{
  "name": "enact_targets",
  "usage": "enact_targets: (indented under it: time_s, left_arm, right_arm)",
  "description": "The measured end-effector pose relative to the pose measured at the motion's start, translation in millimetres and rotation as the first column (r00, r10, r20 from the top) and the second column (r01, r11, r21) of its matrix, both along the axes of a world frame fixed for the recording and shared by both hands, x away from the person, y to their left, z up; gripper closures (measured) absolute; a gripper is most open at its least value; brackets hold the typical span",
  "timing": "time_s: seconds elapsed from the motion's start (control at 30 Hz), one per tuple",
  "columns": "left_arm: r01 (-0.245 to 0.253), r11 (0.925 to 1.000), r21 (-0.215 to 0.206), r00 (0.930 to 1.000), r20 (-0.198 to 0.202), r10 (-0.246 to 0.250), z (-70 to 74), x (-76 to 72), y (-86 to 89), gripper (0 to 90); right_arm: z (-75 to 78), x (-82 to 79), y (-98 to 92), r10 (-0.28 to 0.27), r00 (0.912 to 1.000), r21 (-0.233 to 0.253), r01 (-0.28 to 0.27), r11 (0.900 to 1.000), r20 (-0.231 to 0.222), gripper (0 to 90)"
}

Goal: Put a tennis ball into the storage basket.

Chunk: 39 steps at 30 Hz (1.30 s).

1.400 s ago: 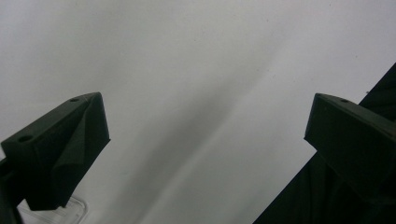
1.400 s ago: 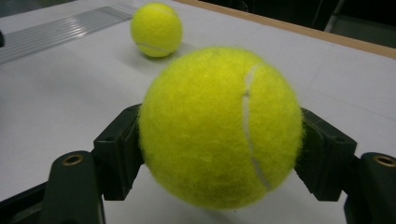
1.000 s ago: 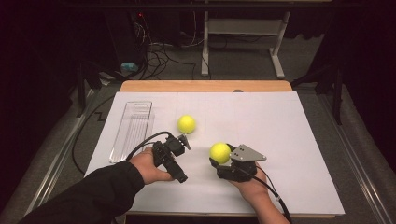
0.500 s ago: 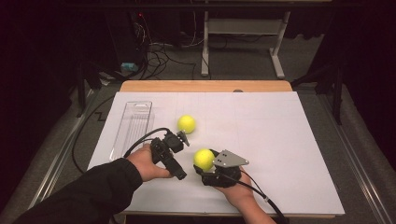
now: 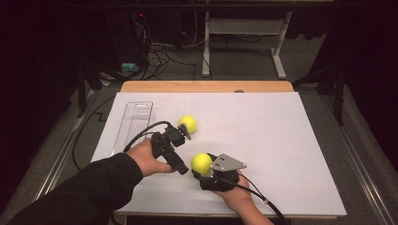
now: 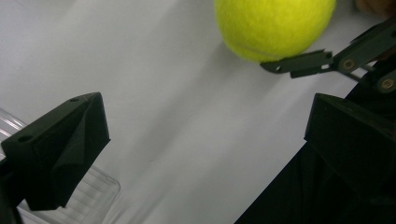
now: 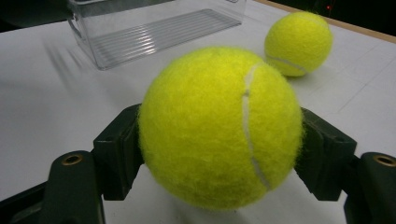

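Note:
My right gripper is shut on a yellow tennis ball, its two black jaws pressing the ball's sides. In the high view this held ball is low over the white sheet near the front, just right of my left hand. A second tennis ball lies loose on the sheet farther back. My left gripper sits just in front of that ball, and in the left gripper view its jaws stand wide apart with nothing between them. The loose ball lies beyond them.
A clear plastic tray stands lengthwise at the left of the white sheet, and its corner shows near the left jaw. A wooden table edge runs along the back. Cables trail from both grippers.
My right gripper has carried its ball to the left and a little toward the front, ending close beside the left hand. The left gripper has barely shifted and the loose ball has stayed put.

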<state>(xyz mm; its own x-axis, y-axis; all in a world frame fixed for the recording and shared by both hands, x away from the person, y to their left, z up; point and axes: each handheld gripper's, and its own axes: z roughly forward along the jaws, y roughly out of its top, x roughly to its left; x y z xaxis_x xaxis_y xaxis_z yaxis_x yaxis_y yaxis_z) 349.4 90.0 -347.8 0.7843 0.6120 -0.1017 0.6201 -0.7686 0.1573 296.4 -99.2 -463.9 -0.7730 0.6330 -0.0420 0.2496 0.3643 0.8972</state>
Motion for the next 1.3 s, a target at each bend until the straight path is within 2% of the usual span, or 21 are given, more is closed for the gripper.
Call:
enact_targets:
  time_s: [0.23, 0.4, 0.6, 0.7, 0.8, 0.87, 0.9, 0.97, 1.3]
  left_arm:
    - [0.015, 0.9998, 0.012, 0.9999, -0.003, -0.015, 6.7, 2.7, -13.9, 0.6]
    - [0.015, 0.9999, 0.007, 0.9999, -0.007, -0.015, 5.8, 5.3, -21.1, 0.6]
    - [0.022, 0.9997, 0.007, 0.9996, -0.018, -0.022, 0.2, 6.3, -29.3, 0.6]
    - [0.022, 0.9997, 0.006, 0.9993, -0.031, -0.022, -3.9, 7.7, -32.9, 0.9]
    - [0.014, 0.9999, -0.007, 0.9986, -0.051, -0.015, -10.5, 9.9, -36.7, 1.9]
    - [0.015, 0.9999, -0.008, 0.9982, -0.058, -0.015, -14.3, 10.6, -38.8, 2.8]
    - [0.018, 0.9998, -0.008, 0.9976, -0.066, -0.019, -15.9, 11.2, -39.7, 3.7]
    - [0.017, 0.9997, -0.019, 0.9966, -0.08, -0.019, -19.8, 11.5, -41.8, 5.5]
    - [0.031, 0.9985, -0.046, 0.9912, -0.128, -0.036, -25.7, 10.6, -47.8, 25.1]
  right_arm:
    - [-2.2, -3.1, 4.7, 0.017, 0.9998, 0.019, -0.017, 1.0, -0.006, 27.0]
    - [-2.7, -4.9, 6.6, 0.027, 0.9996, 0.03, -0.027, 0.999, -0.008, 27.0]
    - [-2.1, -6.6, 7.6, 0.038, 0.9992, 0.048, -0.037, 0.998, -0.014, 27.0]
    - [-1.4, -6.4, 7.3, 0.045, 0.999, 0.052, -0.045, 0.998, -0.005, 27.0]
    - [-0.2, -8.1, 7.8, 0.04, 0.999, 0.065, -0.039, 0.997, -0.021, 27.0]
    - [-0.1, -8.0, 8.1, 0.046, 0.9989, 0.062, -0.045, 0.997, -0.01, 27.0]
    - [-1.0, -7.4, 9.0, 0.055, 0.9985, 0.083, -0.055, 0.995, -0.001, 27.0]
    - [0.5, -8.6, 8.7, 0.046, 0.9989, 0.065, -0.045, 0.997, -0.007, 27.0]
    - [1.2, -8.0, 8.3, 0.034, 0.9994, 0.064, -0.034, 0.997, 0.0, 26.9]
